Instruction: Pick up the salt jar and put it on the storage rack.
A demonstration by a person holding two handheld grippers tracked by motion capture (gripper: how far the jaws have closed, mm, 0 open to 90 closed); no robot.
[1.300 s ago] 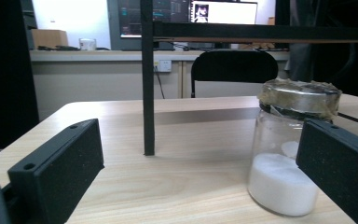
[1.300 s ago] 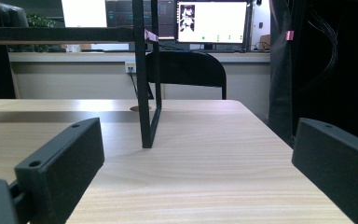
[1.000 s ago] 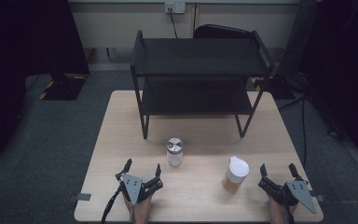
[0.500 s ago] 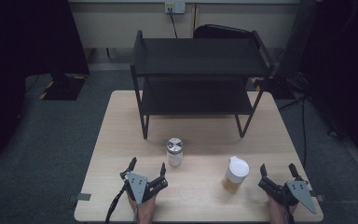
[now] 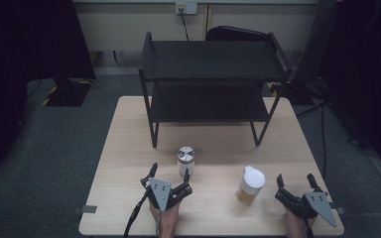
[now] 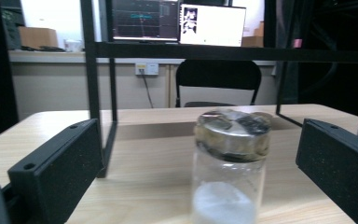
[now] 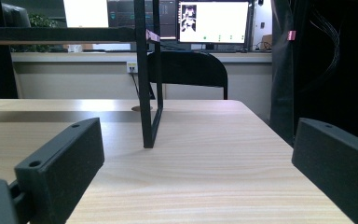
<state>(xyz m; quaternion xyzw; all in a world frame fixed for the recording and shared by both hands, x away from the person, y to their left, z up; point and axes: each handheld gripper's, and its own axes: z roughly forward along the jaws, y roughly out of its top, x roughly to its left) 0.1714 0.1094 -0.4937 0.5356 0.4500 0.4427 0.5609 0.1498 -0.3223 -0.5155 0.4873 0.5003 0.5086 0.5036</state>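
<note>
A clear glass jar with a silver lid (image 5: 185, 159) (image 6: 228, 172) holds white powder and stands mid-table. My left gripper (image 5: 169, 173) (image 6: 200, 168) is open, its jaws reaching either side of the jar without touching it. A jar with a white lid and amber contents (image 5: 250, 185) stands to the right. My right gripper (image 5: 296, 182) (image 7: 200, 163) rests open near the front right edge, right of that jar, with nothing between its jaws. A black two-level shelf rack (image 5: 211, 87) stands at the back of the table.
The wooden table (image 5: 129, 148) has bare room left of the silver-lidded jar. A rack leg (image 7: 145, 93) rises ahead of the right gripper. A black chair (image 5: 238, 33) and monitors (image 6: 212, 24) lie beyond the table.
My left gripper has moved right and forward, bringing its jaws around the silver-lidded jar. The right gripper and both jars have stayed put.
</note>
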